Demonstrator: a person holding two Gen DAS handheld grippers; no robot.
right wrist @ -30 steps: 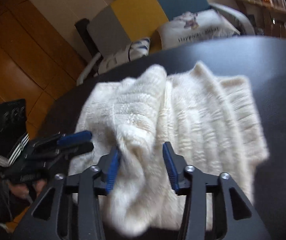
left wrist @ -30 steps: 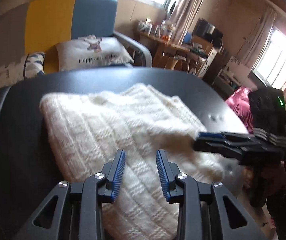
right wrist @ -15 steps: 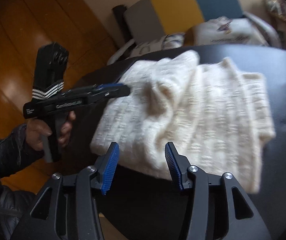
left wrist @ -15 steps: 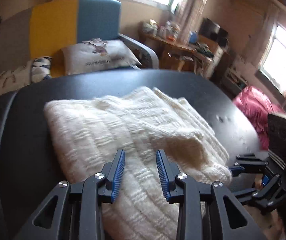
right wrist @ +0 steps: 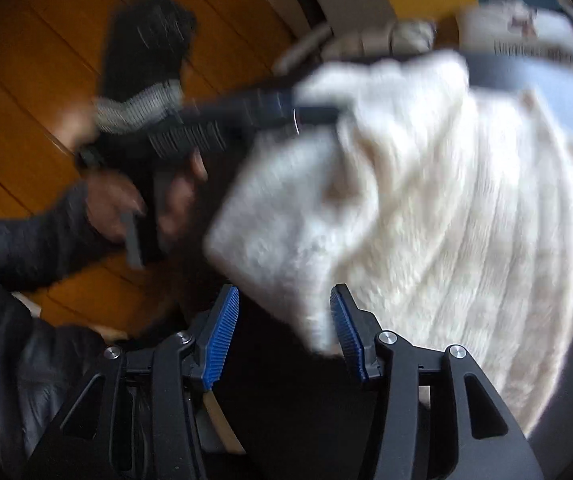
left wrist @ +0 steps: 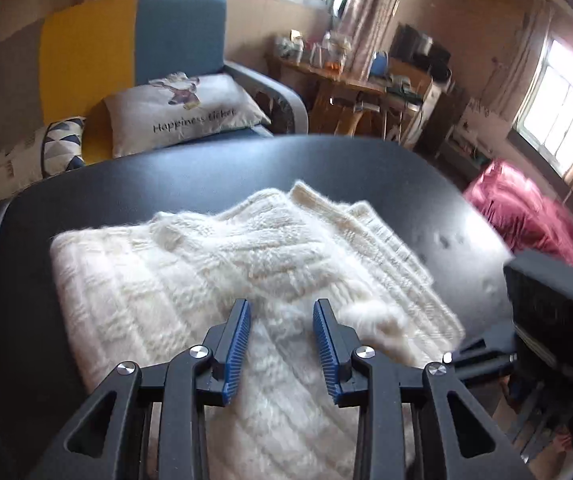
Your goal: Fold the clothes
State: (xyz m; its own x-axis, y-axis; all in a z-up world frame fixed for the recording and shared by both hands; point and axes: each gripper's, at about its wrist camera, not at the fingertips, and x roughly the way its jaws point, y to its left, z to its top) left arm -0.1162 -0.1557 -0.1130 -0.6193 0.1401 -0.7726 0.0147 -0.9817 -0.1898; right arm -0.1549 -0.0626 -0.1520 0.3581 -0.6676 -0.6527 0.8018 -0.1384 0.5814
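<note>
Sweater [left wrist: 214, 280] folded on black table [left wrist: 190, 176], long axis diagonal, left hand-held gripper [left wrist: 281, 312] spread, right hand-held gripper [right wrist: 284, 300] spread

sweater [left wrist: 222, 280] on table [left wrist: 214, 172]; armchair [left wrist: 134, 64] behind

One white knitted sweater [left wrist: 222, 280] ahead of the left gripper [left wrist: 281, 344], on one black table [left wrist: 206, 172]. Two cushions [left wrist: 182, 114] beyond, on one sofa [left wrist: 134, 52]. Two windows [left wrist: 562, 120] and one red heap [left wrist: 526, 208] off to the right.
</note>
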